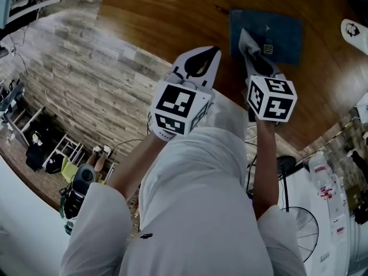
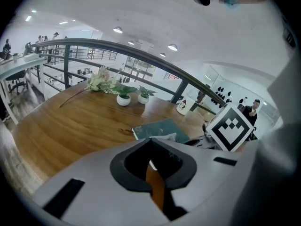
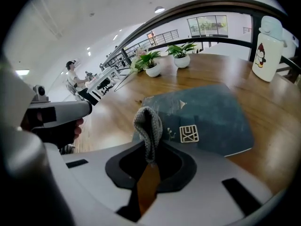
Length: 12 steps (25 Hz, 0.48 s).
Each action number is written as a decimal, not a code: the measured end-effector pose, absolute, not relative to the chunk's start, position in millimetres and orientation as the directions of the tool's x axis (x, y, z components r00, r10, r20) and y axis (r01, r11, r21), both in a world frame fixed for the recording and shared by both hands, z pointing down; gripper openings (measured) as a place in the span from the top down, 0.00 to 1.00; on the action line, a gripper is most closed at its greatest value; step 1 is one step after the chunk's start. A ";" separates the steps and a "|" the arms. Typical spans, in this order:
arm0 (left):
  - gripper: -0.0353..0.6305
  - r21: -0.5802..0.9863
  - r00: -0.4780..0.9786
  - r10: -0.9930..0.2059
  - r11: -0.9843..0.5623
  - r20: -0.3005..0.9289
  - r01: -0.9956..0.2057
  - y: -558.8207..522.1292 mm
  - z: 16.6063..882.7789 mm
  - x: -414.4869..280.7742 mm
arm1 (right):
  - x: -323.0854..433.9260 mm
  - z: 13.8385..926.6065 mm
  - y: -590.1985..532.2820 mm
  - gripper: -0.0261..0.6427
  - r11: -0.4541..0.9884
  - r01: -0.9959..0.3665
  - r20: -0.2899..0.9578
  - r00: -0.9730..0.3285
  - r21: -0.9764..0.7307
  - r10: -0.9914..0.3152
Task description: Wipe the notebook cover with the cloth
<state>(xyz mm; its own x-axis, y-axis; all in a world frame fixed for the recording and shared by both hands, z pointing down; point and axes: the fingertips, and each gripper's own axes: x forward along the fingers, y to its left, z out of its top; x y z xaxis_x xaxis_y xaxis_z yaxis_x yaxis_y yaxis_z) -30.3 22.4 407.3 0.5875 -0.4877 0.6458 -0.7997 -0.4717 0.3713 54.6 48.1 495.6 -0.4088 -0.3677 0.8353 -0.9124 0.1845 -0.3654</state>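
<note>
- White shells with black-lined openings are seen on the left gripper (image 1: 211, 50) and right gripper (image 1: 248, 46).
- A black-and-white marker cube (image 1: 175, 108) is mounted on each.
- A white short-sleeved shirt (image 1: 195, 211) is worn.

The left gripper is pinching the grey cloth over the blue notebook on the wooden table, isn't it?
Not quite. It is the right gripper that pinches the grey cloth over the blue notebook on the wooden table, as the right gripper view shows. The left gripper has its jaws together on nothing.
</note>
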 end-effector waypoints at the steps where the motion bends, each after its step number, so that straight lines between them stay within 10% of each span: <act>1: 0.92 0.370 0.588 -0.487 -0.474 0.645 -0.799 20.4 407.3 -28.4 | 58.3 496.0 47.1 0.90 0.185 -0.915 0.838 -0.403 -0.359 -0.368; 12: 0.92 0.374 0.608 -0.461 -0.504 0.646 -0.779 13.4 409.3 0.3 | 87.6 492.2 44.5 0.90 0.191 -0.933 0.854 -0.357 -0.305 -0.380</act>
